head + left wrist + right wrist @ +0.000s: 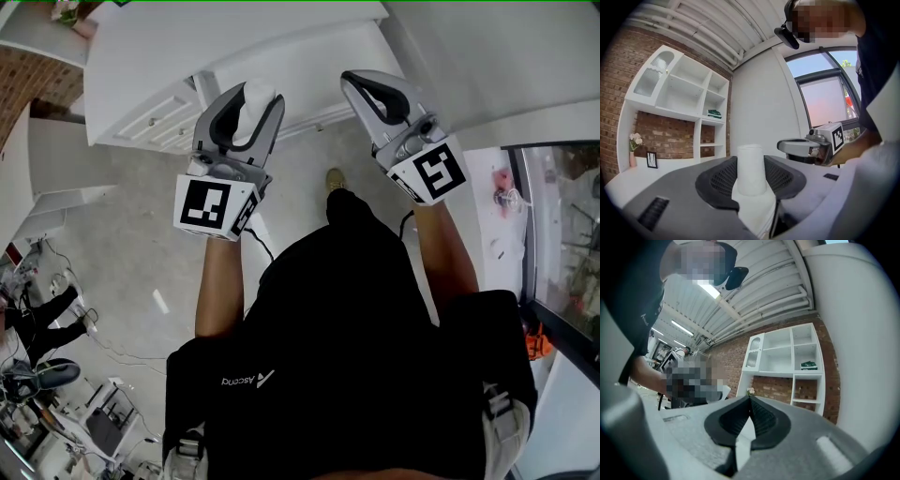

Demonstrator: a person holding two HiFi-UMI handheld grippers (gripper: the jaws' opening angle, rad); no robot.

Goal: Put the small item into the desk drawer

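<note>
My left gripper [246, 94] is shut on a small white cylindrical item [259, 105], which stands between the black pads [719, 180] and sticks out past them in the left gripper view [751, 171]. My right gripper [361, 82] is shut with nothing in it; in the right gripper view its ribbed pads meet at the tips [750, 398]. Both grippers are held up in front of the person's chest, above the floor. The white desk [216, 47] lies ahead at the top of the head view. Its drawers [159, 114] with small knobs look closed.
A white shelf unit [679, 98] stands against a brick wall, holding a green box [714, 113], a vase of flowers [633, 145] and a small frame [652, 160]. A large window [829, 101] is at the right. Another person [42, 319] and equipment sit at the lower left.
</note>
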